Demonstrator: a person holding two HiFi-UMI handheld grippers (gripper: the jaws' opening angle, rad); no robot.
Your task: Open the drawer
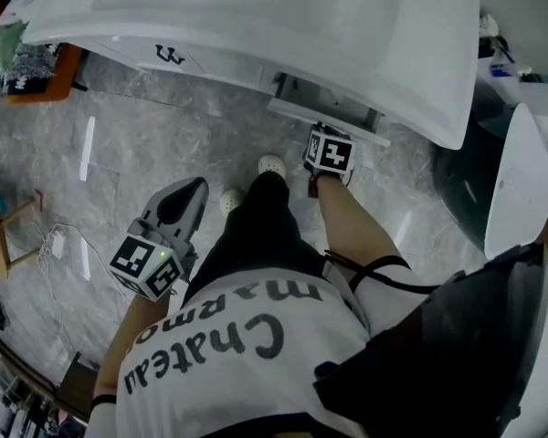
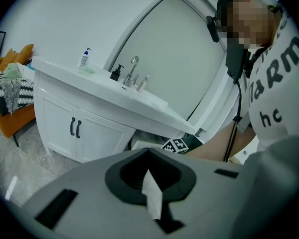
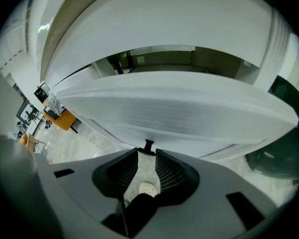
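Observation:
The white vanity (image 1: 256, 26) has a drawer (image 1: 333, 117) standing partly pulled out under the countertop. In the right gripper view the broad white drawer front (image 3: 179, 113) fills the middle, with dark open space above it. My right gripper (image 3: 146, 152) has its two tips on either side of the small black handle (image 3: 148, 146) and is shut on it. In the head view the right gripper (image 1: 321, 141) sits at the drawer's edge. My left gripper (image 1: 192, 190) hangs over the floor, away from the vanity, shut with nothing in it (image 2: 148, 171).
Cupboard doors with black handles (image 2: 75, 128) lie left of the drawer. A faucet (image 2: 132, 68) and bottles stand on the countertop. An orange chair (image 1: 36, 71) is at far left, a white oval fixture (image 1: 521, 181) and a dark bin (image 1: 461, 176) at right. The person's shoes (image 1: 272, 165) are below the drawer.

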